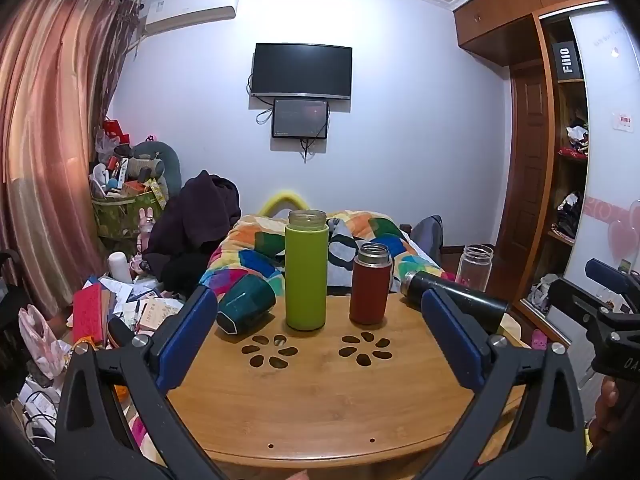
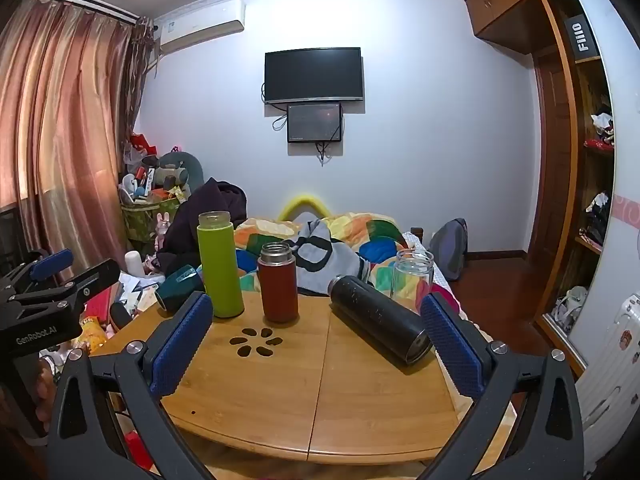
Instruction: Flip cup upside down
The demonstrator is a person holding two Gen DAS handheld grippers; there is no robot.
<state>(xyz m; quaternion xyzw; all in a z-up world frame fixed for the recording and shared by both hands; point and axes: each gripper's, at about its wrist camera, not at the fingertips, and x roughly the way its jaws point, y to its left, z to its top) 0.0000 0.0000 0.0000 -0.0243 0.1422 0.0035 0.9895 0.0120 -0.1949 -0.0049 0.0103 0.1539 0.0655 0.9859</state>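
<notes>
Above table (image 1: 320, 392), both grippers' jaws spread.

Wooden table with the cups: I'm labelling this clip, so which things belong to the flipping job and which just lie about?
Job:
green bottle, upright
red flask, upright
black flask, on its side
dark green cup, on its side
glass jar, upright
left gripper and right gripper, both open

Lying about:
quilt
television
curtain

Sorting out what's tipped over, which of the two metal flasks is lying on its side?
The black flask, lying at the table's right; the red flask stands upright.
</notes>
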